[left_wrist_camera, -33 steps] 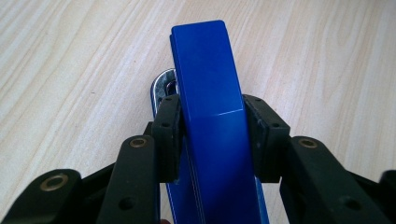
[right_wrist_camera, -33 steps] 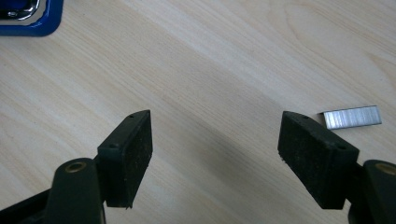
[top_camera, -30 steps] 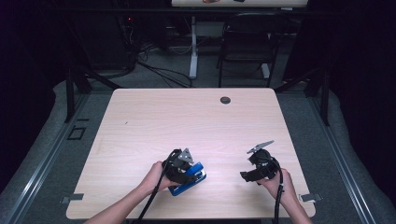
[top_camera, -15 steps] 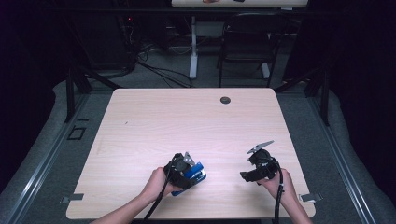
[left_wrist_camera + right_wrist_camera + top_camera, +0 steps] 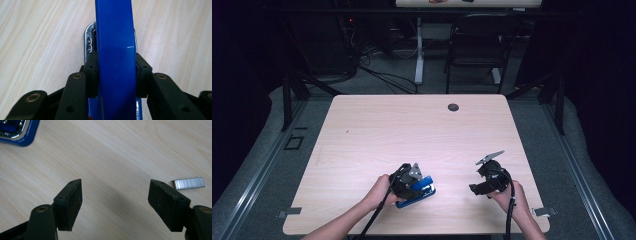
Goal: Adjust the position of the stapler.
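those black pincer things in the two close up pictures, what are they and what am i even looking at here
They are handheld claws: a person at a wooden table holds one in each hand. The high view looks down from above. The other two pictures come from small cameras riding on each claw, looking along its black jaws.

The left claw has just been closing and its pads now press both sides of a blue stapler with a chrome underside, which lies on the table. In the high view it sits near the front edge.

The right claw is open and holds nothing. A short strip of staples lies on the wood just beyond one jaw.
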Action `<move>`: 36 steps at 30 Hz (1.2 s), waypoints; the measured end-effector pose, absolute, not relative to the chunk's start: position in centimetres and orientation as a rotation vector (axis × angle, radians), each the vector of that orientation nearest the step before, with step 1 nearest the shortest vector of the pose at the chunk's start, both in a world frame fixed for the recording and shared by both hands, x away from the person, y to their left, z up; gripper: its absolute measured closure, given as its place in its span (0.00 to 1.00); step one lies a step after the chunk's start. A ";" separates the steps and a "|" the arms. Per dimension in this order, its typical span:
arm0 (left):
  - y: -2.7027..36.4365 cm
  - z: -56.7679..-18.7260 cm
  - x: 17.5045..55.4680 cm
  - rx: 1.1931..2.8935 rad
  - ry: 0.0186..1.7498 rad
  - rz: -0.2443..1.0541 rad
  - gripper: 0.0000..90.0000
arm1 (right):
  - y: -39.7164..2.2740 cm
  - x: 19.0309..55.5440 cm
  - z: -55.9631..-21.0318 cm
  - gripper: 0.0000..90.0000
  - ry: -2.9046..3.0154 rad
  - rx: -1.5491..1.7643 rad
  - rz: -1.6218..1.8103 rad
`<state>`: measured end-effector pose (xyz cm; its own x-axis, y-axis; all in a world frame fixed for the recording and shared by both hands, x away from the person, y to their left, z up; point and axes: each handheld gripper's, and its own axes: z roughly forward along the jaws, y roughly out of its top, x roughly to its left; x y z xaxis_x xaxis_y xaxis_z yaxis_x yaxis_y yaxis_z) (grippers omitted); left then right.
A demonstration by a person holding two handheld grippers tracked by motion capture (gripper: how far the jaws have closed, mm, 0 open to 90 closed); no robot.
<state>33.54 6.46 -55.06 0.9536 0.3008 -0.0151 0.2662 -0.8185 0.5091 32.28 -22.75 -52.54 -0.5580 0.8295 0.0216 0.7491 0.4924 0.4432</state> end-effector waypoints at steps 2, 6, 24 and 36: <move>6.4 -55.1 33.6 2.584 0.371 0.089 0.71 | -22.7 32.3 -52.6 0.31 2.536 1.366 0.616; 6.2 -55.2 33.9 2.576 0.228 0.068 0.71 | -22.6 32.4 -52.7 0.31 2.547 1.359 0.600; 5.4 -54.8 34.7 2.553 0.146 0.037 0.56 | -22.6 32.3 -52.7 0.31 2.564 1.346 0.598; 6.7 -53.8 33.5 2.587 0.245 0.060 0.58 | -22.7 32.2 -52.6 0.31 2.562 1.346 0.613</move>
